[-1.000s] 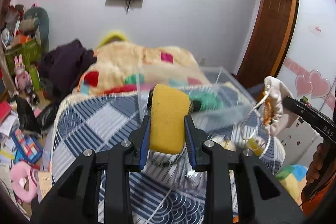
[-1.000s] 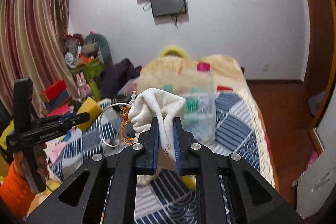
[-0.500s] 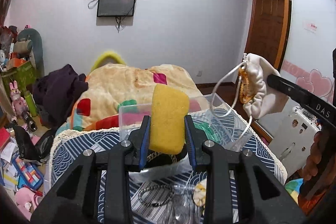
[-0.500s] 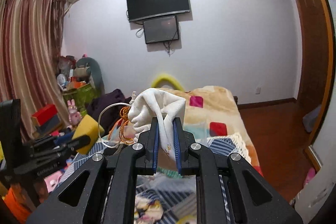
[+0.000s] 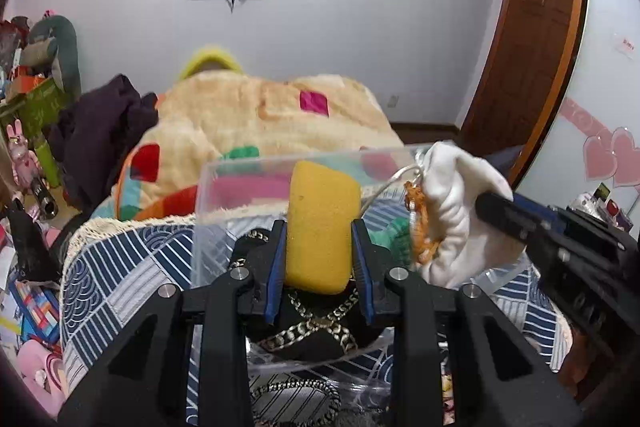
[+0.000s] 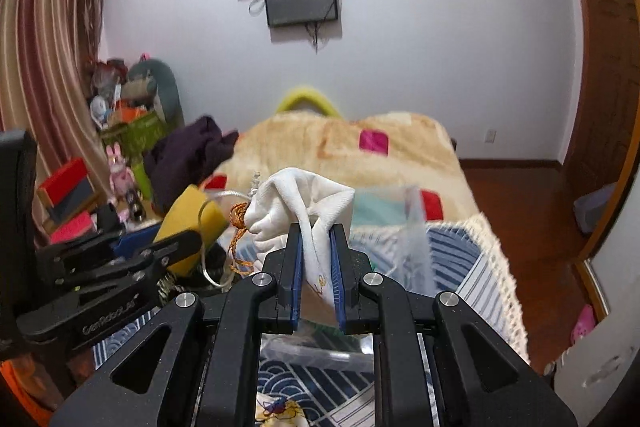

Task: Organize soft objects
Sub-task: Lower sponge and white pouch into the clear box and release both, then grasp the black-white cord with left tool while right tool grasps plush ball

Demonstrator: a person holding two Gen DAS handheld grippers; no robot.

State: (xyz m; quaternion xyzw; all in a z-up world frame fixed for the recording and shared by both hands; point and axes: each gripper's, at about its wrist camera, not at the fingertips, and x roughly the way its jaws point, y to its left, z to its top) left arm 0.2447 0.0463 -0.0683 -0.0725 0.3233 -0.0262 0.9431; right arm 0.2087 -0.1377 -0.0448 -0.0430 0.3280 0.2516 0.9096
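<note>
Two soft things are held up over the bed, and both have been brought lower and closer to the box than half a second ago.

A bed with a blue and white patterned cover (image 5: 120, 267) is seen below, and a fluffy cream blanket with coloured squares (image 5: 248, 111) is spread at its far end. A clear plastic box (image 5: 224, 211) is set near the middle of the bed cover. A black pouch with a gold chain (image 5: 316, 327) is already lying inside the box, by its near wall.

A white cloth drawstring bag with an orange cord (image 6: 304, 203) is pinched tight by the right gripper (image 6: 318, 267), just over the right side of the box. A yellow oval sponge (image 5: 320, 227) is squeezed between the closed fingers of the left gripper (image 5: 320, 255), right above the black pouch.

Half a second ago the bag was held high, level with the wardrobe door. Now it is hung beside the sponge, at the top edge of the box. It looks like both things are about to be dropped in. The box is small, so the grippers may bump if both are let go at once.
</note>
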